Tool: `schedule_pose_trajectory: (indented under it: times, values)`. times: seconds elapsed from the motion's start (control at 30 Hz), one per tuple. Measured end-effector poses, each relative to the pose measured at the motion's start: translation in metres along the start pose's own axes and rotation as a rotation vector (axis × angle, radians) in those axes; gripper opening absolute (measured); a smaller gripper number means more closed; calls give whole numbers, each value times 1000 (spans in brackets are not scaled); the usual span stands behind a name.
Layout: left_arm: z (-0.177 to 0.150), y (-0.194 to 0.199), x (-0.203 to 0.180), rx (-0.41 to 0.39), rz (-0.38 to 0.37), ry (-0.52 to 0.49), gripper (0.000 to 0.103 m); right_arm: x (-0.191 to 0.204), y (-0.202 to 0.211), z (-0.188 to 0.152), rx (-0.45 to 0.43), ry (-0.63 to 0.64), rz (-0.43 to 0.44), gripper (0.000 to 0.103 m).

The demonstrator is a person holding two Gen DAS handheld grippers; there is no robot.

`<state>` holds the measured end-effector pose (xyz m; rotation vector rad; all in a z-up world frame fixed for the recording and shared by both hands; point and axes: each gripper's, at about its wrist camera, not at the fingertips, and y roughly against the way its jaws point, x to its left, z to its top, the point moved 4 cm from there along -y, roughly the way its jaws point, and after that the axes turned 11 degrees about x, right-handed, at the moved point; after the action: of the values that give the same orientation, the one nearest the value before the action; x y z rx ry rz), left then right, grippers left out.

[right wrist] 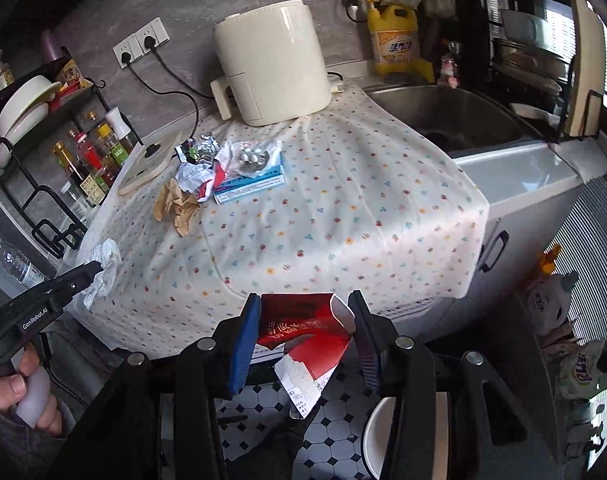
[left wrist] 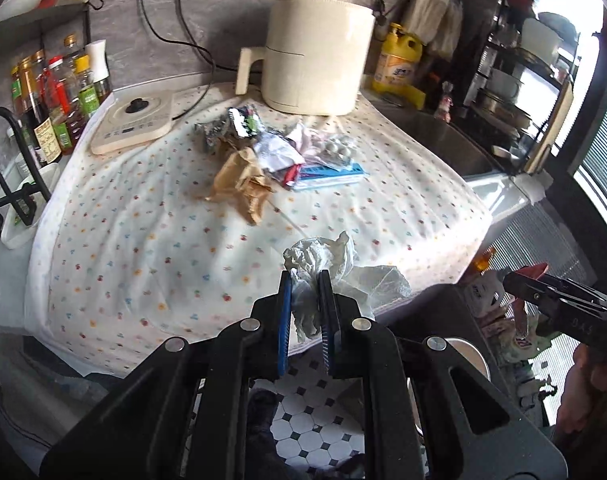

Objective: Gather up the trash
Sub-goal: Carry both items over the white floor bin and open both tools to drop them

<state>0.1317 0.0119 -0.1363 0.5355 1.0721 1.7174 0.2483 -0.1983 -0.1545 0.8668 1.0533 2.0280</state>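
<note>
Left wrist view: surface [left wrist: 151, 240] covered by a dotted cloth [left wrist: 403, 208], sink [right wrist: 455, 116] to its right, checkered floor [left wrist: 303, 424] below the near edge. Cream air fryer [left wrist: 315, 52] at the back, touching the cloth. Flat cooker plate [left wrist: 131, 120] back left, bottle rack [left wrist: 51, 96] just beside it. Yellow detergent jug [left wrist: 399, 60] behind the sink.

Trash pile [left wrist: 271, 148] mid-surface, in front of the fryer: brown crumpled paper [left wrist: 243, 180], blue-white box [left wrist: 327, 176], pill blister [left wrist: 339, 148] on top of it, foil wrapper [left wrist: 243, 120], crumpled white paper.

Left gripper [left wrist: 306, 280] off the near edge of the surface, jaws pinching a crumpled white plastic wad [left wrist: 323, 256]; wad sticks out past the tips.

Right gripper [right wrist: 305, 304] also off the near edge, over the floor. Jaws fairly wide, clamping a torn red packet [right wrist: 307, 332] between them; its white torn end hangs down. White bowl rim [right wrist: 373, 432] below the right jaw.
</note>
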Motion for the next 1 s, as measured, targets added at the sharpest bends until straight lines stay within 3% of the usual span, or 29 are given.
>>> schedule_pose_trajectory:
  times: [0.5, 0.6, 0.77, 1.0]
  values:
    - [-76, -77, -139, 186, -164, -206, 13, -124, 17, -113, 85, -197, -126, 46]
    - [-82, -89, -165, 212, -190, -262, 13, -139, 20, -124, 80, -223, -125, 47]
    - [-81, -101, -203, 237, -217, -338, 13, -161, 27, -131, 58, -280, -111, 62]
    - [-83, -112, -246, 282, -261, -439, 14, -196, 46, -143, 28, -385, -149, 63]
